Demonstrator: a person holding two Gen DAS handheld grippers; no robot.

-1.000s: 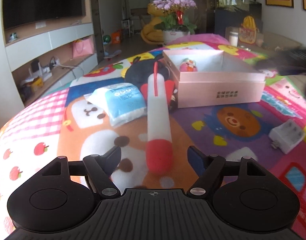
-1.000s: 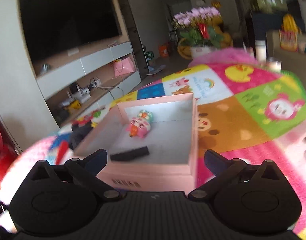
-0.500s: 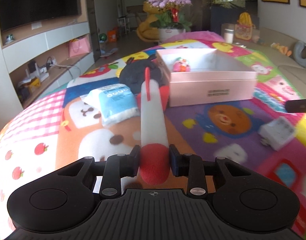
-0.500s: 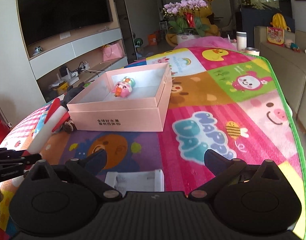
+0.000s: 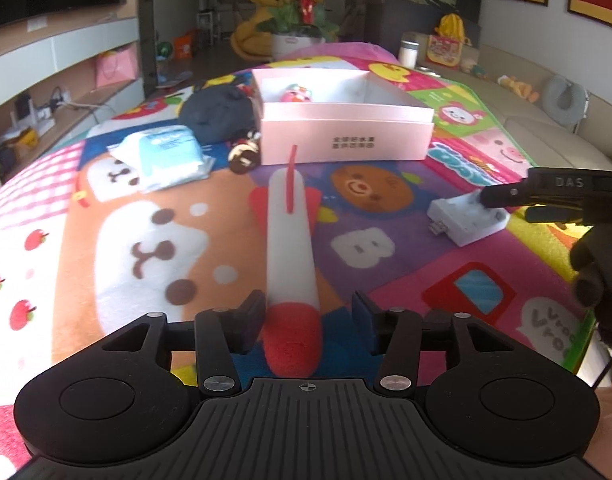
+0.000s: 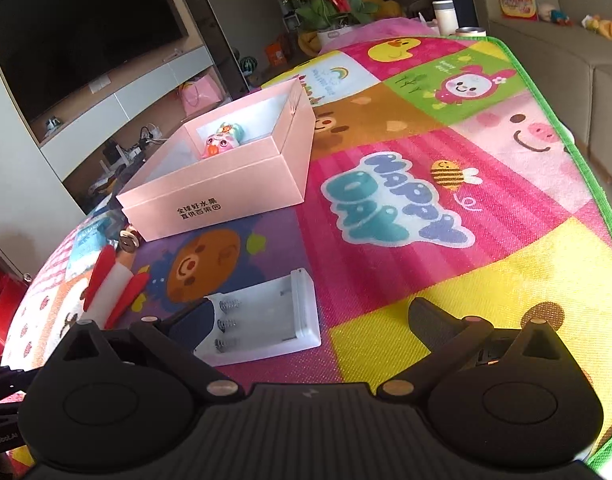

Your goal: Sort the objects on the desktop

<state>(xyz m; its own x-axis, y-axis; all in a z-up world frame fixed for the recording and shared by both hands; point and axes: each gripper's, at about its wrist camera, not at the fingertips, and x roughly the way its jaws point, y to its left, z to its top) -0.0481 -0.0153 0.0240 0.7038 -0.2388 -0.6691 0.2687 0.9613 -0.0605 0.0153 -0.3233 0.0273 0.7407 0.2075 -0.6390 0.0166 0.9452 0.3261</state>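
The step in hand is picking up loose things from the tabletop, covered by a bright cartoon mat (image 6: pixel 426 200), to put them into the pink box (image 5: pixel 346 136), which stands toward the far edge with a small pink toy (image 6: pixel 222 142) already inside.

The left gripper (image 5: pixel 308 322) sits low over the foam rocket (image 5: pixel 292 240), a white tube with a red nose and red fins lying at the near edge and pointing away toward the box. Its fingers are opening at this moment: the red nose lies between them, the left pad looks close against it and a clear gap shows on the right, so I judge the rocket is not firmly held.

The right gripper (image 6: pixel 310 322) has its fingers spread wide. Its left finger lies over the near end of the white battery holder (image 6: pixel 266 320), which rests flat on the mat toward the right side, springs up; its right finger stands well clear on the yellow patch.

Next, the left fingers need to settle squarely on the rocket's nose and close firmly before lifting. The right gripper must shift sideways so the holder lies between both fingers.

A blue tissue pack (image 5: pixel 162 156), a dark plush (image 5: pixel 214 112) and a small brown toy (image 5: pixel 244 154) wait left of the box.
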